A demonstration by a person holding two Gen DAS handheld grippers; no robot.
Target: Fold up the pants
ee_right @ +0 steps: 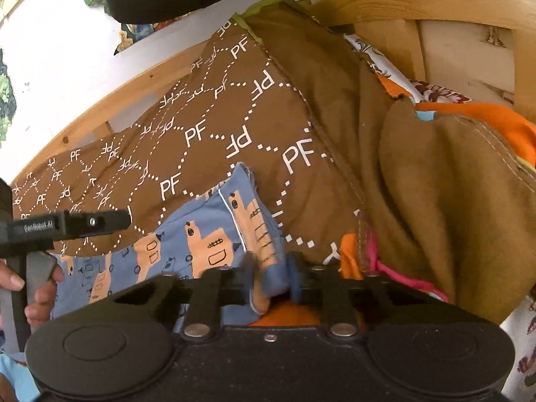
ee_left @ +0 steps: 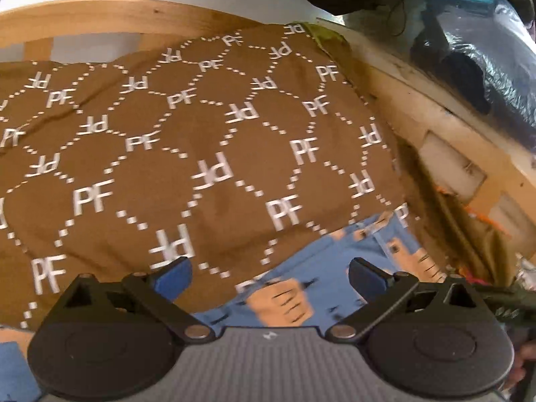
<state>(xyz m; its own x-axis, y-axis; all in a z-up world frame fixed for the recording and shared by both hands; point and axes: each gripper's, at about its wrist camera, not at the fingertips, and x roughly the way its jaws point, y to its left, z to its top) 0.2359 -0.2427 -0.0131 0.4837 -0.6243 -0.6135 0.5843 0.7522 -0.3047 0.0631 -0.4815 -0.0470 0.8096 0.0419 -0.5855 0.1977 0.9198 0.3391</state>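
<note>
Pants (ee_right: pixel 214 251), blue with orange print, sit apparently clamped in the right claw (ee_right: pixel 271 278); the left claw (ee_left: pixel 268 278) gapes apart above them.

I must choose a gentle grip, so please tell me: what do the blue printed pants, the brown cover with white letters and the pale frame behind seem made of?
Blue printed pants: thin woven cloth, probably cotton, matte; it bunches softly in the right gripper.
Brown cover with white PF letters: matte fabric with stitched hems, fibre unclear.
Pale frame: unpainted wood, showing grain and knots.
</note>
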